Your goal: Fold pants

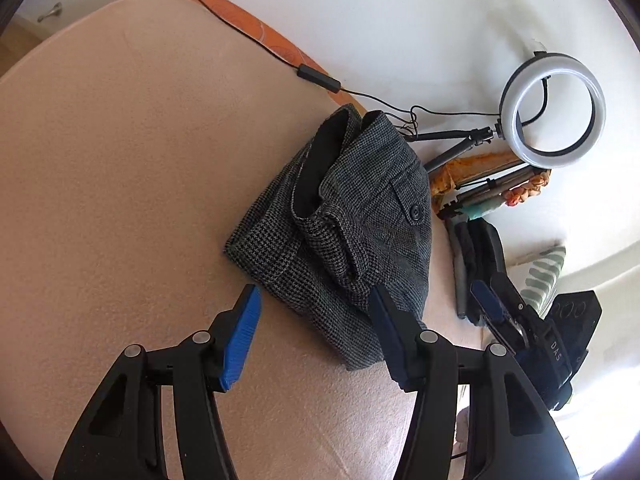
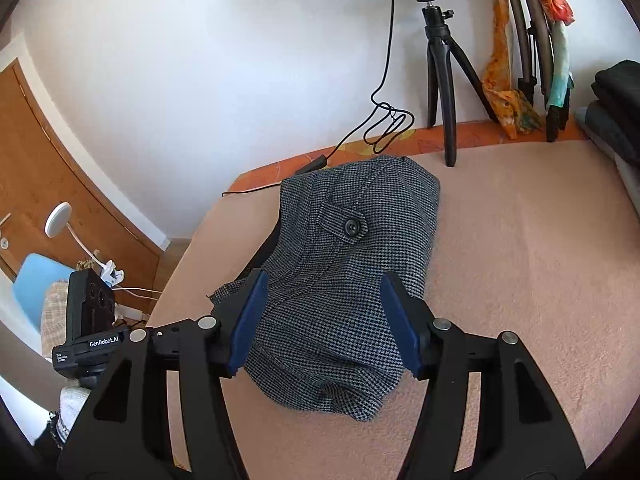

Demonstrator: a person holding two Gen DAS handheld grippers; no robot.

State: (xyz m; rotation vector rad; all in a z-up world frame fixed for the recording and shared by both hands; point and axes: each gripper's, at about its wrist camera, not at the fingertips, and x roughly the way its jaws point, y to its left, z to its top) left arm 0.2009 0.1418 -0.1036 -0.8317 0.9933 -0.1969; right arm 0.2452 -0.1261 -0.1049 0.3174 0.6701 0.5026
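Both grippers hang over the pants with their blue pads spread wide and nothing between them: the left gripper (image 1: 314,320) sits at the near edge of the bundle, and the right gripper (image 2: 324,316) straddles the near end of it from above, pads standing either side of the cloth without pinching it.

The pants (image 2: 344,280) lie as a compact grey houndstooth bundle on the peach blanket (image 2: 520,280), already doubled over several times, with a buttoned pocket flap (image 2: 348,226) on top and a dark lining showing at the far opening in the left view. The folding looks nearly done; what remains seems to be tidying. To do that well, press or pinch only the loose lower corner, keep the layers stacked, and smooth outward from the button rather than dragging the whole bundle, since the cloth is thick and will spring open if lifted by one layer.

Room is uneven. Toward the wall, the bundle's far end lies close to a black cable (image 2: 384,120) and the tripod leg (image 2: 450,136) of a ring light (image 1: 554,110), so pushing that way risks snagging it. Folded dark clothes (image 2: 616,112) are stacked at the right edge. The blanket is open to the left in the left view, and on the near right in the right view, giving the safest space to work.
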